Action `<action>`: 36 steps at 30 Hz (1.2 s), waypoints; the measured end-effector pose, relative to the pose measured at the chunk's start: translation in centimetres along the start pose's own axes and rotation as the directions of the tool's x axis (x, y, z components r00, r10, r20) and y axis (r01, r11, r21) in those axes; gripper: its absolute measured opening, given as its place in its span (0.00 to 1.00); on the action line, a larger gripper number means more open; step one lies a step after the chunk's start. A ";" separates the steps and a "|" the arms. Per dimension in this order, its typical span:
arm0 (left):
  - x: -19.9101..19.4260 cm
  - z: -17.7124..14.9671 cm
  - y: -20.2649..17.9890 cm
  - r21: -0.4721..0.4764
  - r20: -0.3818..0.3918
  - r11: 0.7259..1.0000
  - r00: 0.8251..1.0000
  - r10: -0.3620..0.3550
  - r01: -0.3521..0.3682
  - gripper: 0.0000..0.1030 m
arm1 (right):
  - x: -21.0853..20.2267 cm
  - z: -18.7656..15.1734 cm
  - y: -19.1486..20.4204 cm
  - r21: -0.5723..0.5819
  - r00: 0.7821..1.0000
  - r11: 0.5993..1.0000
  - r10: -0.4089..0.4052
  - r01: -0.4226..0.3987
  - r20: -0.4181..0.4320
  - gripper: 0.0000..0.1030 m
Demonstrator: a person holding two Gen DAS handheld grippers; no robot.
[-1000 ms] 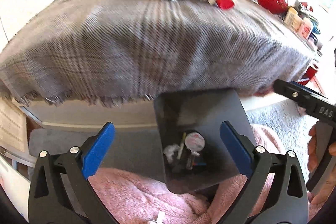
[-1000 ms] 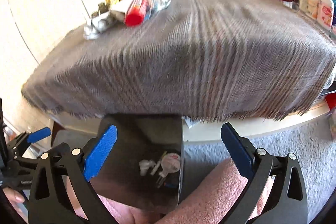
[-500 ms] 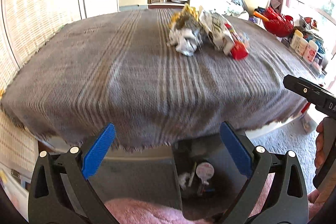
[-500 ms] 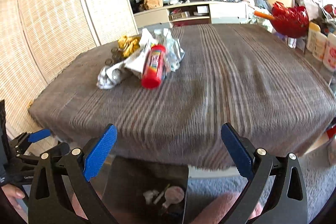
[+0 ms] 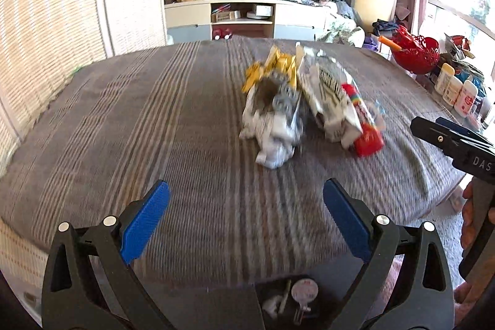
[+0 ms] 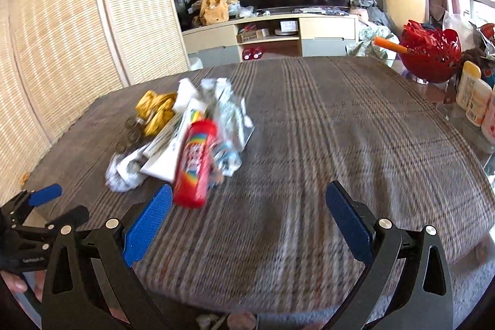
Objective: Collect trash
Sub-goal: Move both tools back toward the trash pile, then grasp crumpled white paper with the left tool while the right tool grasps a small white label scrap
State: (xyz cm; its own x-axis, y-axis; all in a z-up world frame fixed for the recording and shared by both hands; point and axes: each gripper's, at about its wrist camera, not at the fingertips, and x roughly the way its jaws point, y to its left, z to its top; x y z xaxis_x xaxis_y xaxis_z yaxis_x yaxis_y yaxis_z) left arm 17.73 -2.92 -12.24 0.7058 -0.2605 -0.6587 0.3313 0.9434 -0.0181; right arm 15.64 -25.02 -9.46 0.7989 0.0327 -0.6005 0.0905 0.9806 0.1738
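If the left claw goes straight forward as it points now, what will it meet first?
Probably the crumpled white wrapper at the near edge of the trash pile; only bare grey cloth lies before it. The left claw is open and empty. Depth is uncertain.

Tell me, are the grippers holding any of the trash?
No. The left gripper and right gripper are both open and hold nothing; the trash pile lies untouched on the table.

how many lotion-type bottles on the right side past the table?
3 in the left wrist view, in a row beside the red basket: one, two, three. More may be hidden behind them.
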 end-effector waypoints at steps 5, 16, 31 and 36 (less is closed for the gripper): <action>1.9 1.9 -0.1 0.004 0.001 1.000 1.000 -0.023 0.023 0.69 | 1.9 1.1 -0.7 0.002 1.000 1.000 0.010 -0.010 -0.027 0.65; 4.4 2.8 -0.4 0.027 -0.014 0.998 0.998 -0.054 0.054 0.45 | 3.9 1.9 -0.3 -0.021 0.997 0.998 0.064 -0.064 -0.040 0.39; 6.5 2.6 -0.7 0.012 -0.057 0.991 0.990 -0.133 0.134 0.24 | 6.1 0.7 0.5 -0.020 0.990 0.996 0.081 -0.084 -0.112 0.38; 5.6 2.5 -0.8 0.023 -0.040 0.992 0.991 -0.127 0.128 0.20 | 5.6 0.8 1.2 -0.056 0.992 0.995 0.081 -0.086 -0.095 0.17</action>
State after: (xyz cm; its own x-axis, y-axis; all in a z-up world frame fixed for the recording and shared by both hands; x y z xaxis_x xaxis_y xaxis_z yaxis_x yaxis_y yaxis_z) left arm 23.02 -5.65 -14.06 0.6323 -0.3695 -0.6809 0.4331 0.8974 -0.0847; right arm 20.74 -23.78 -11.99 0.7435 0.1300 -0.6560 -0.0123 0.9834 0.1810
